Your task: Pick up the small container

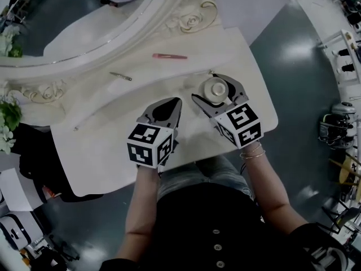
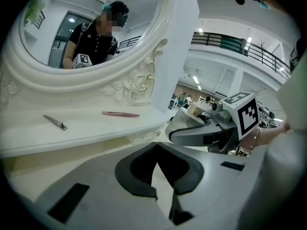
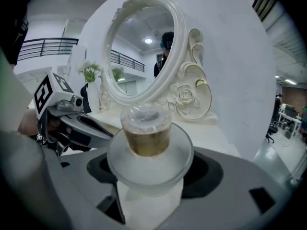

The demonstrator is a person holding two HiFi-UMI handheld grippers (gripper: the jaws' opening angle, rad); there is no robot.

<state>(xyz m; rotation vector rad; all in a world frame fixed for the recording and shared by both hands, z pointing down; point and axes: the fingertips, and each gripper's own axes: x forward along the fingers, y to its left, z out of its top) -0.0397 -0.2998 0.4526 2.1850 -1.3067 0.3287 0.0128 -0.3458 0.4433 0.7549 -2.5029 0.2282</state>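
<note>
The small container [image 1: 215, 89] is a frosted jar with a wide rim, a clear lid and amber contents [image 3: 146, 138]. My right gripper [image 1: 202, 86] is shut on it, one jaw on each side, and holds it upright over the right part of the white vanity table [image 1: 101, 157]. In the left gripper view the container [image 2: 195, 110] shows just above the right gripper [image 2: 201, 131]. My left gripper [image 1: 177, 102] is beside it on the left, shut with its tips [image 2: 156, 144] touching and nothing between them.
An oval mirror in a carved white frame [image 1: 189, 18] stands along the back of the table. A pink clip [image 1: 169, 56] and a small metal tool [image 1: 120, 76] lie in front of it. A plant [image 1: 8, 120] is at the far left. The table's front edge is near the person's lap.
</note>
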